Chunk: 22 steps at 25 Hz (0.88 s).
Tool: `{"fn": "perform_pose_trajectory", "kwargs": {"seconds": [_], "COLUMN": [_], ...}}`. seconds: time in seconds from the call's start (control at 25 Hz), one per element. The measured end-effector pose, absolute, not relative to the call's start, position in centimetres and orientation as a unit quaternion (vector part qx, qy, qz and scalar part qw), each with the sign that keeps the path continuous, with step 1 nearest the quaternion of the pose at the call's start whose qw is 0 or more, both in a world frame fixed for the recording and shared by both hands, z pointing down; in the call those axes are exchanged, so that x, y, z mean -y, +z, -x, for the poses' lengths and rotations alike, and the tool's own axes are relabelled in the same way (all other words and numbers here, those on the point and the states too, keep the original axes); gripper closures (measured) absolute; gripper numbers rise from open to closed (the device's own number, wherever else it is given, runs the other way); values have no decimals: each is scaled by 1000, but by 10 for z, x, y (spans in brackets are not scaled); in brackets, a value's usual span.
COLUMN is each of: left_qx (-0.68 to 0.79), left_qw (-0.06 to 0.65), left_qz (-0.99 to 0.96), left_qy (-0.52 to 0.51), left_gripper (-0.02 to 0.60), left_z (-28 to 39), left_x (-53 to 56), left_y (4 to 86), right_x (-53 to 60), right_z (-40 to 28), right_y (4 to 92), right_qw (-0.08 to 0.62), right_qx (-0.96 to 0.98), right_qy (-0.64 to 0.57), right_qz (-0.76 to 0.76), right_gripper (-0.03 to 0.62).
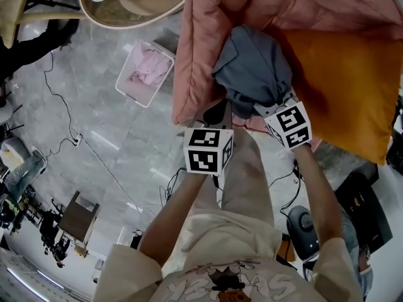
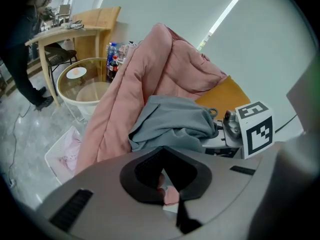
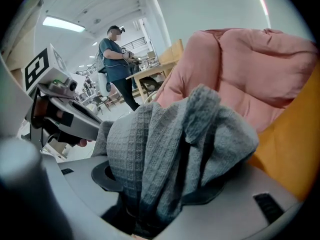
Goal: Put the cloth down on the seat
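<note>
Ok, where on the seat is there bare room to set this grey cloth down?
Free: the orange cushion, right of the grey cloth, bordered by pink padding behind. Crowded: the left side, where that padding bulges in folds, and the front edge, where the left tool and right tool sit.

Cloth (image 3: 165, 149): slate grey, fine waffle-weave pattern. Quilt (image 1: 208, 36): dusty pink, plain. Cushion (image 1: 352, 80): burnt orange, plain. Marker cubes (image 1: 208, 151): black squares on white. Floor (image 1: 94, 124): pale grey, marbled. Basket (image 1: 126, 83): white, pink fabric inside.
</note>
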<state>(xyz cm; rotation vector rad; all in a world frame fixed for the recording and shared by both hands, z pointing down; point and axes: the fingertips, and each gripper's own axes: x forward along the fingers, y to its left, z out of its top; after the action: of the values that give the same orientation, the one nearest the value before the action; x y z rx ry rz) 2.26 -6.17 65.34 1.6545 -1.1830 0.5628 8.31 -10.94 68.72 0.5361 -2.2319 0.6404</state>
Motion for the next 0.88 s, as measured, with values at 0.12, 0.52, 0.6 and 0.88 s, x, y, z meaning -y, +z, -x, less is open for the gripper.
{"fn": "perform_pose_trajectory", "kwargs": {"seconds": [0.12,0.52,0.6,0.88], "left_qx": [485,473,464,445], "left_qw": [489,488,491,478], "left_qz": [-685,-688,-690,-703], "left_qy": [238,253,259,282], "left_gripper": [577,577,577,577], "left_z": [-27,-31,-33,-30], "left_x": [58,58,57,63], "left_y": [657,676,682,688], "right_x": [109,119,118,120], "right_z": [-84,-93,-94,-88], "right_y": [700,741,750,784], "right_qw": [375,399,407,429], "right_qx": [868,853,848,831], "right_qy": [254,256,254,265], "right_qz": [-207,-218,-224,-234], "right_gripper": [290,290,289,287]}}
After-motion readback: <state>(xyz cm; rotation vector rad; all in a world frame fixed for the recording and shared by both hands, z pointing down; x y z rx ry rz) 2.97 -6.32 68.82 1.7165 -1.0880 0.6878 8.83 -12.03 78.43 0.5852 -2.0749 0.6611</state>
